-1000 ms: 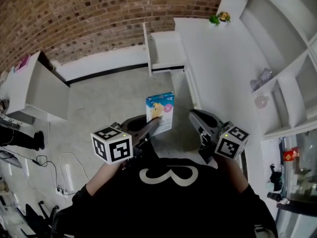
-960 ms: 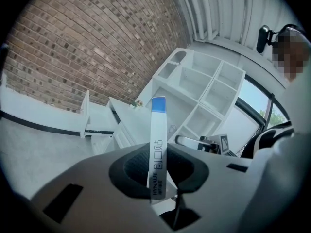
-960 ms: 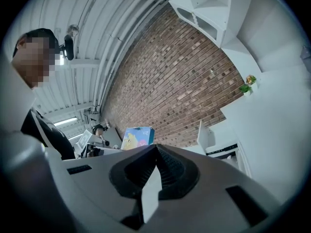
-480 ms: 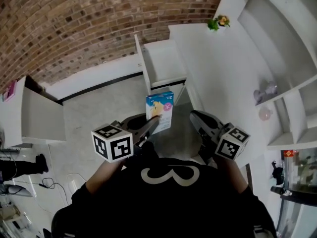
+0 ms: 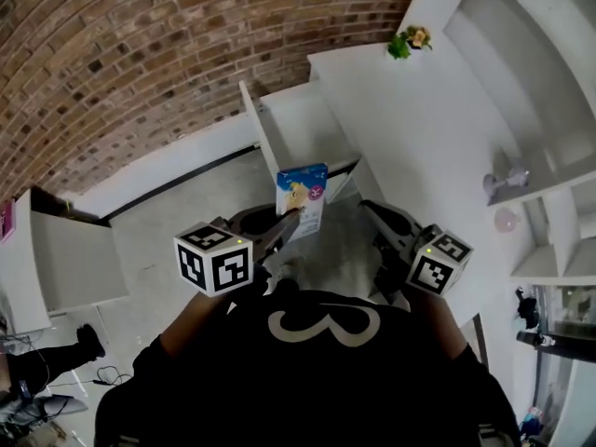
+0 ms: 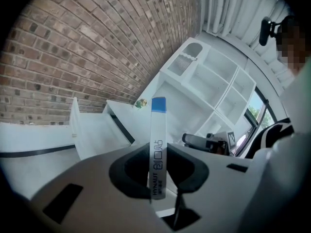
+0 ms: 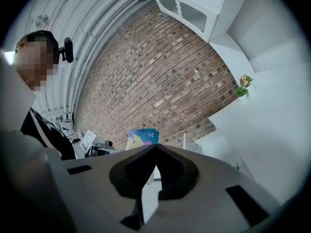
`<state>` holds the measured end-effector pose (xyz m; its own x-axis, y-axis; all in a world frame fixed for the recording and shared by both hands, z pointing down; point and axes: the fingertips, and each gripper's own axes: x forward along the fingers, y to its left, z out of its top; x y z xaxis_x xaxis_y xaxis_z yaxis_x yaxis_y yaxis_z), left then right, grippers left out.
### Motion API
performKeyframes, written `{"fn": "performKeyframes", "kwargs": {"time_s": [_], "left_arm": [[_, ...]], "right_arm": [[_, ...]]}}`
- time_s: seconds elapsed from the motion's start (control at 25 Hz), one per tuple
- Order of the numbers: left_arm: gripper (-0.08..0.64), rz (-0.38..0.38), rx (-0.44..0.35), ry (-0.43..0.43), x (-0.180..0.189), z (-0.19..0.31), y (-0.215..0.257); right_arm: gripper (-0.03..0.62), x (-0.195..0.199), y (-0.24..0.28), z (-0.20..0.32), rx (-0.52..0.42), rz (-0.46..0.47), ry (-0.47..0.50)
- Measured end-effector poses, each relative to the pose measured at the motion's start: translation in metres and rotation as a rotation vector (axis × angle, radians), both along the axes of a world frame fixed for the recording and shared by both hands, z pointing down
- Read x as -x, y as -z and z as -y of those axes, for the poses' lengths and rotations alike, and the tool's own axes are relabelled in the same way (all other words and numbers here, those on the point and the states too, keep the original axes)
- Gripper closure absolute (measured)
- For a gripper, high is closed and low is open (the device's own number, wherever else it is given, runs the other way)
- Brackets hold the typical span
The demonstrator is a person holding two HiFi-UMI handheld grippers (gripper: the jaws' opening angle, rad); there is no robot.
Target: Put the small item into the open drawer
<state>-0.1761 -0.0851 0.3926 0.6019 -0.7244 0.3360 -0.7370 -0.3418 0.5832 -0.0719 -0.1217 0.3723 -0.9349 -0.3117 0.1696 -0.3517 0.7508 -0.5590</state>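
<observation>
A small blue and white box (image 5: 301,198) with a cartoon print stands upright in my left gripper (image 5: 287,223), which is shut on its lower part. In the left gripper view the box (image 6: 157,149) shows edge-on between the pads, blue end up. The open white drawer (image 5: 298,133) juts from the white unit just beyond the box, and it also shows in the left gripper view (image 6: 92,130). My right gripper (image 5: 372,214) hangs to the right of the box, jaws shut on nothing, as its own view (image 7: 155,148) confirms.
A brick wall (image 5: 140,54) runs behind the drawer. The white counter (image 5: 419,138) on the right carries a small potted plant (image 5: 410,37), with white shelves (image 5: 531,82) further right. A white cabinet (image 5: 56,268) stands at the left on the grey floor (image 5: 177,222).
The drawer and counter have come nearer and shifted left in the head view. The box stays held in the left gripper, and both grippers keep their pose.
</observation>
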Motion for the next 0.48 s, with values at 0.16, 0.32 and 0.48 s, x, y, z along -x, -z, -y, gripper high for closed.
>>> {"fn": "performKeyframes", "kwargs": {"time_s": [0.16, 0.32, 0.48], "left_arm": [[0.483, 0.02, 0.017, -0.04, 0.016, 0.027, -0.01], [0.483, 0.071, 0.026, -0.086, 0.025, 0.052, -0.021], [0.483, 0.103, 0.045, -0.111, 0.029, 0.073, -0.034]], "right_arm": [[0.583, 0.012, -0.003, 0.021, 0.003, 0.003, -0.047], [0.584, 0.016, -0.007, 0.037, 0.01, 0.01, -0.096], [0.583, 0.013, -0.012, 0.043, 0.016, 0.009, -0.125]]}}
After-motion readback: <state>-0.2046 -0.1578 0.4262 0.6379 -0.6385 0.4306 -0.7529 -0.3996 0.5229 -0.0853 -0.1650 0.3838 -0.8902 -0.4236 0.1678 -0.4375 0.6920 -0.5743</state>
